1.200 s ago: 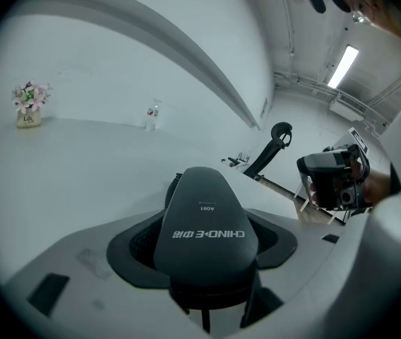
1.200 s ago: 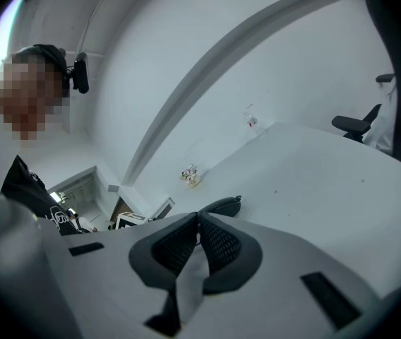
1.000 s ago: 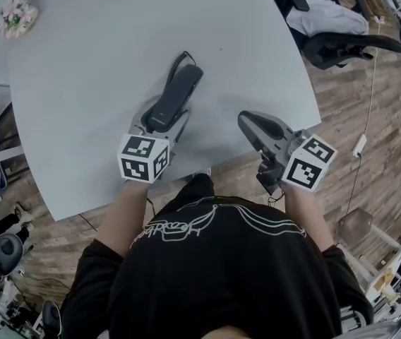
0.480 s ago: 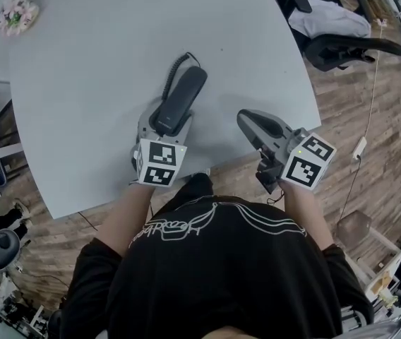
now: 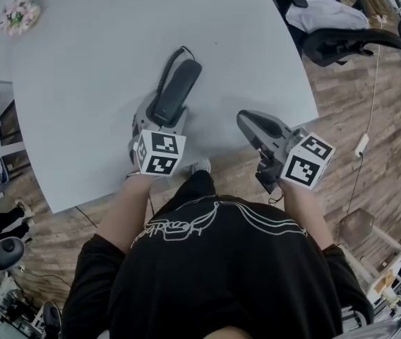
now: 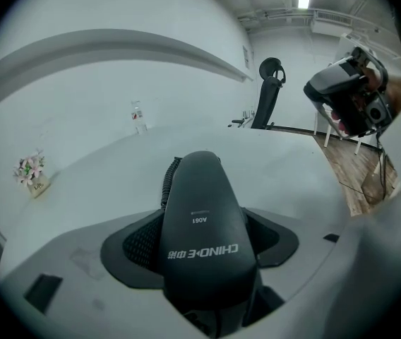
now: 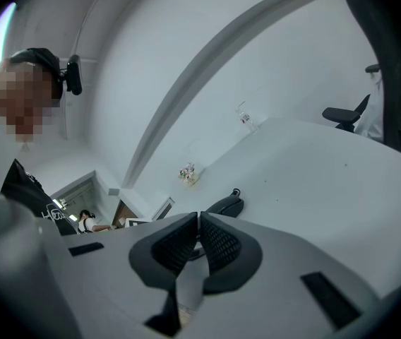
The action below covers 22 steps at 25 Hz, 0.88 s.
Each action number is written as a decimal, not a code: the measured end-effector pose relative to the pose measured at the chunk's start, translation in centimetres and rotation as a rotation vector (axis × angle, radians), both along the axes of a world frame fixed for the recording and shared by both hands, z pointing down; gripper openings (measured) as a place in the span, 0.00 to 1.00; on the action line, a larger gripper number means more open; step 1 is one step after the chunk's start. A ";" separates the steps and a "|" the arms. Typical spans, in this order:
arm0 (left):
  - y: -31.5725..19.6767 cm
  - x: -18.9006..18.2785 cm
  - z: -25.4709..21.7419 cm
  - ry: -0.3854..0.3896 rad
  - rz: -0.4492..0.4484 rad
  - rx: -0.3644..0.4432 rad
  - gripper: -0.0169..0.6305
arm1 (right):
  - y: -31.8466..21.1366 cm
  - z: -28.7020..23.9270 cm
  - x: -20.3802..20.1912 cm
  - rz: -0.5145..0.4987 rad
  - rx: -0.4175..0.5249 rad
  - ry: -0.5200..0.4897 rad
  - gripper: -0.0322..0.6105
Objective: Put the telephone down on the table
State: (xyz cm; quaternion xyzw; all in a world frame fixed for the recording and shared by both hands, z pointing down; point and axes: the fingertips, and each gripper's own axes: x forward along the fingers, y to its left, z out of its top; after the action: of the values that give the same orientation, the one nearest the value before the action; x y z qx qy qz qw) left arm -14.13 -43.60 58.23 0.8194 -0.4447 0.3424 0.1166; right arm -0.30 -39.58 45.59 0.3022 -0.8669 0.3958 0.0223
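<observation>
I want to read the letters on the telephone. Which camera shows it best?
The left gripper view: the telephone fills the middle, print readable. The head view shows it small from above, cord included. The right gripper view shows only one dark end.

The black telephone handset (image 6: 200,239) bears pale print, seen upside down: the brand "CHINO-E" with two Chinese characters beside it, and the smaller code "A061" close by.
</observation>
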 end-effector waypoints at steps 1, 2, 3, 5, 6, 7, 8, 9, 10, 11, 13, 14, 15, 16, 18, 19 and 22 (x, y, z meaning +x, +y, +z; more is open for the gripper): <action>-0.1 -0.1 -0.1 -0.003 -0.005 0.008 0.50 | 0.4 -0.1 0.3 0.002 -0.001 0.001 0.12; -0.1 -0.2 -0.1 -0.008 -0.007 0.017 0.52 | 0.7 -0.1 0.5 0.004 -0.002 0.003 0.12; 0.0 -0.3 -0.2 -0.011 -0.006 0.024 0.54 | 1.1 -0.1 0.8 0.005 -0.002 0.007 0.12; 0.3 -0.6 -0.7 0.000 -0.012 0.032 0.57 | 2.0 -0.2 1.2 0.007 -0.004 0.014 0.12; 0.5 -0.9 -1.1 0.019 -0.019 0.033 0.57 | 2.4 -0.2 1.4 0.006 -0.005 0.017 0.12; 0.7 -1.1 -1.6 0.041 -0.023 0.033 0.58 | 2.8 -0.3 1.6 0.005 -0.005 0.020 0.12; 1.0 -1.2 -2.3 0.062 -0.020 0.032 0.59 | 3.2 -0.5 1.9 0.002 -0.003 0.024 0.12; 1.4 -1.4 -3.1 0.080 -0.015 0.030 0.59 | 3.7 -0.6 2.2 -0.001 0.002 0.030 0.12; 1.9 -1.6 -3.9 0.099 -0.012 0.028 0.59 | 4.1 -0.8 2.4 -0.004 0.009 0.039 0.12; 2.5 -1.8 -4.8 0.123 -0.018 0.031 0.59 | 4.5 -1.0 2.6 -0.007 0.019 0.050 0.12; 3.6 -2.4 -7.0 0.196 -0.067 0.056 0.59 | 5.4 -1.5 2.9 -0.014 0.046 0.075 0.12; 4.2 -2.7 -8.1 0.247 -0.101 0.065 0.59 | 5.9 -1.8 3.0 -0.021 0.062 0.088 0.12; 4.9 -2.9 -9.1 0.304 -0.134 0.066 0.58 | 6.5 -2.1 3.0 -0.033 0.079 0.100 0.12; 5.7 -2.8 -10.1 0.367 -0.162 0.060 0.58 | 7.1 -2.6 3.0 -0.049 0.094 0.109 0.12; 7.7 -2.2 -12.1 0.493 -0.198 0.042 0.58 | 8.5 -3.6 3.1 -0.080 0.123 0.123 0.12; 8.9 -1.7 -13.1 0.551 -0.206 0.036 0.58 | 9.4 -4.3 3.2 -0.094 0.142 0.133 0.12; 12.9 -0.3 -16.1 0.681 -0.209 0.043 0.57 | 12.0 -6.5 3.4 -0.144 0.231 0.180 0.12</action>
State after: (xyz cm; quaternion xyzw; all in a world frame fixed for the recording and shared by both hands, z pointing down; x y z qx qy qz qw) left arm -14.47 -30.72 42.17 0.8387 -0.4691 0.0266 0.2754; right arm 3.07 -27.53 39.04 0.2742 -0.9206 0.2620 0.0933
